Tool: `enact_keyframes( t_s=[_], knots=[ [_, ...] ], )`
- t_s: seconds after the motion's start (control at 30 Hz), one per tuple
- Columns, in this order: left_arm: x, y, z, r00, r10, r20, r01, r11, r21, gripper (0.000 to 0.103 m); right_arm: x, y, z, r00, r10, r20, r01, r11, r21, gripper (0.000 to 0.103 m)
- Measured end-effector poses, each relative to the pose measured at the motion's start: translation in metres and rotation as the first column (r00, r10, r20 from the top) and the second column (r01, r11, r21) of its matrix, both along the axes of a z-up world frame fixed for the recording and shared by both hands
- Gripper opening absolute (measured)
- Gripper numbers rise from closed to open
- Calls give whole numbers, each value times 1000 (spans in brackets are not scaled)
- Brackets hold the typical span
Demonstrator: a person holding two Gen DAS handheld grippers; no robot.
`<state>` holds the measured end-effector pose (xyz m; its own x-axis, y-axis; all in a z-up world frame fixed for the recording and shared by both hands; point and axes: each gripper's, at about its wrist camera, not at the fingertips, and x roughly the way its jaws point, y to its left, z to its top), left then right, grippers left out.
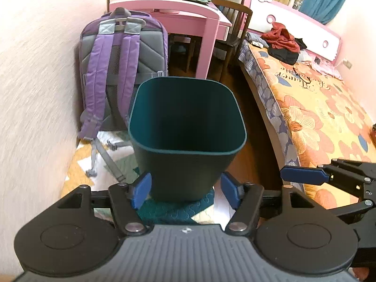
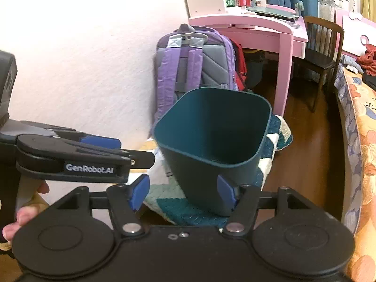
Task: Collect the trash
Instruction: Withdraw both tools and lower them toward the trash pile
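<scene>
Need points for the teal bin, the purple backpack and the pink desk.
teal bin [image 1: 185,171], left wrist view, front outer wall.
purple backpack [image 1: 145,54], left wrist view, grey back padding.
pink desk [image 2: 285,58], right wrist view, front leg.

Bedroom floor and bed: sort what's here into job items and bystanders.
For the job:
- teal bin, empty as far as visible
- left claw, open
- right claw, open

Just lying about:
- purple backpack
- pink desk
- wooden chair
- clothes pile on the bed
</scene>
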<state>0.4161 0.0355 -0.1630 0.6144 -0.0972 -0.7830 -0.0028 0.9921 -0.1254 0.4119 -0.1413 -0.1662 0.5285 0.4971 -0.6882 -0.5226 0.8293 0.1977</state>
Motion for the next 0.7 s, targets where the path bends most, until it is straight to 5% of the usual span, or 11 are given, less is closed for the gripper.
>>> enact_keyframes(
  t_s=[0.37, 0.7],
  knots=[
    [-57, 12, -21, 1000, 31, -5, -31, 999, 20, 81, -58, -8, -31, 999, 22, -34, -21, 1000, 23, 75],
    [-97, 24, -96, 994, 55, -90, -53, 998, 27, 83, -98, -19, -94, 997, 29, -78, -29, 1000, 11, 99]
  ],
)
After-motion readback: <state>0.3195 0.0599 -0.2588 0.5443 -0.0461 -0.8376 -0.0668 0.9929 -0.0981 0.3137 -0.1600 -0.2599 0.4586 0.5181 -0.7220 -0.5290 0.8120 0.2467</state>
